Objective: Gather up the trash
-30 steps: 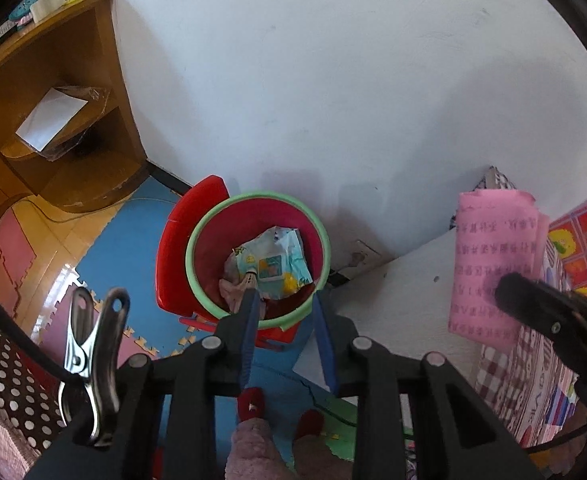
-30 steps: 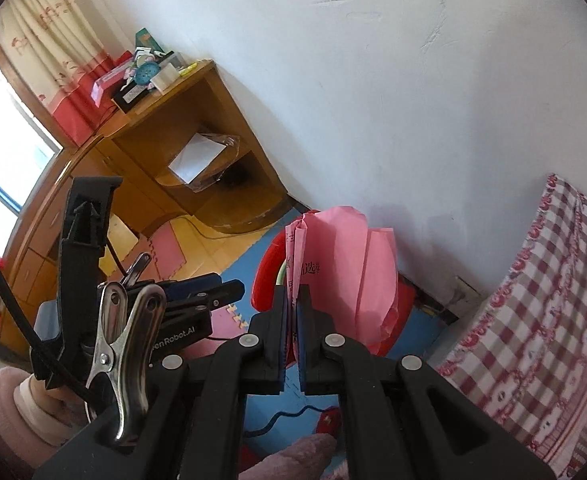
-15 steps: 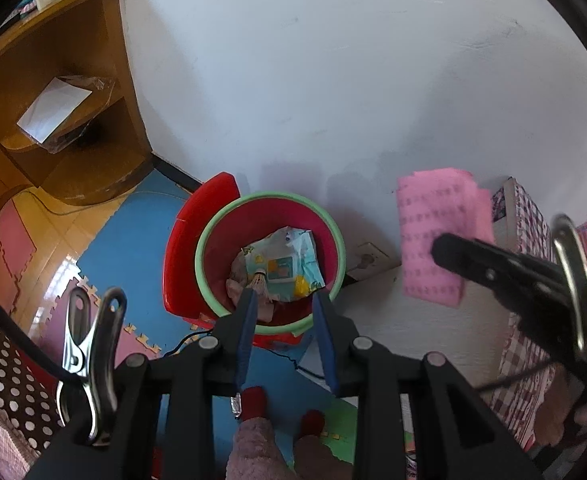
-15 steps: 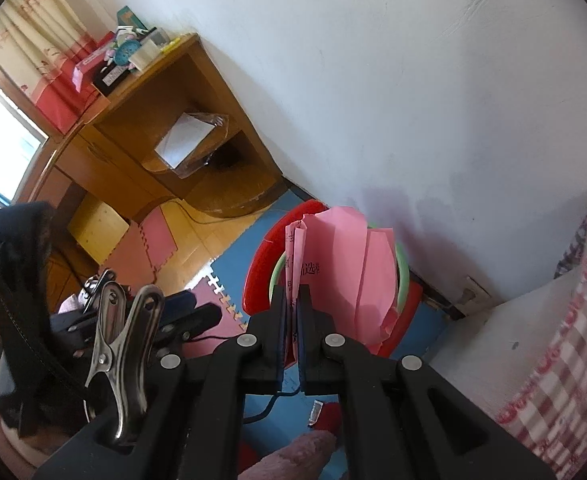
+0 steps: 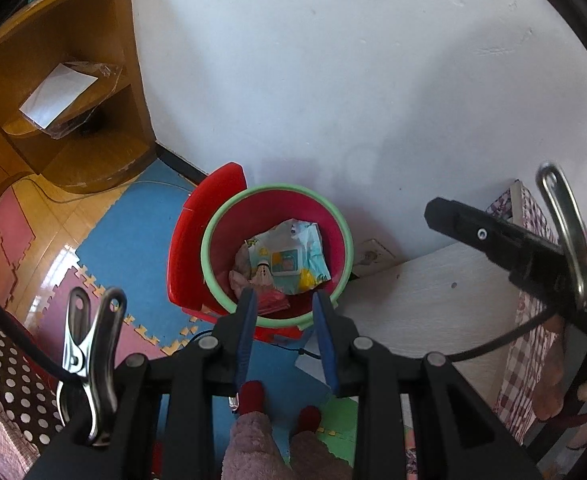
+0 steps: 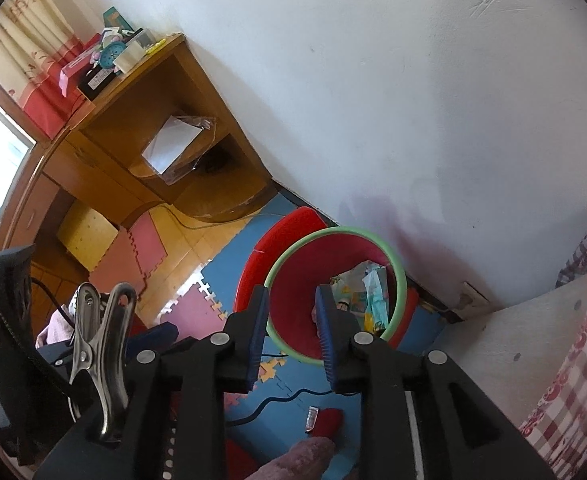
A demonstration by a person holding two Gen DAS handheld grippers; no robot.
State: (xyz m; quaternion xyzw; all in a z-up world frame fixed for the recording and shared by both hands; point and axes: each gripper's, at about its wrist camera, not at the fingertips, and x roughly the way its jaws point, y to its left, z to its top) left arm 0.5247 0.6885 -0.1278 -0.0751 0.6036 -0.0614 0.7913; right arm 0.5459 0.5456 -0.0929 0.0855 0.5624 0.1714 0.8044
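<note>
A red bin with a green rim stands on the floor against the white wall, also seen in the right wrist view. A pale blue printed wrapper and crumpled scraps lie inside, with a pink-red scrap at the near side. My left gripper hangs above the bin's near rim, open and empty. My right gripper hovers over the bin's left part. Its jaws are opening, with nothing between them. Its black fingers show at the right of the left wrist view.
A wooden desk with open shelves stands left of the bin, a white sheet in plastic on one shelf. Blue and pink foam mats cover the floor. A white panel and checked cloth lie right. A person's red-toed slippers stand below.
The right gripper came down over the bin and its jaws parted. The folded pink paper it held is gone from them. The left gripper barely shifted.
</note>
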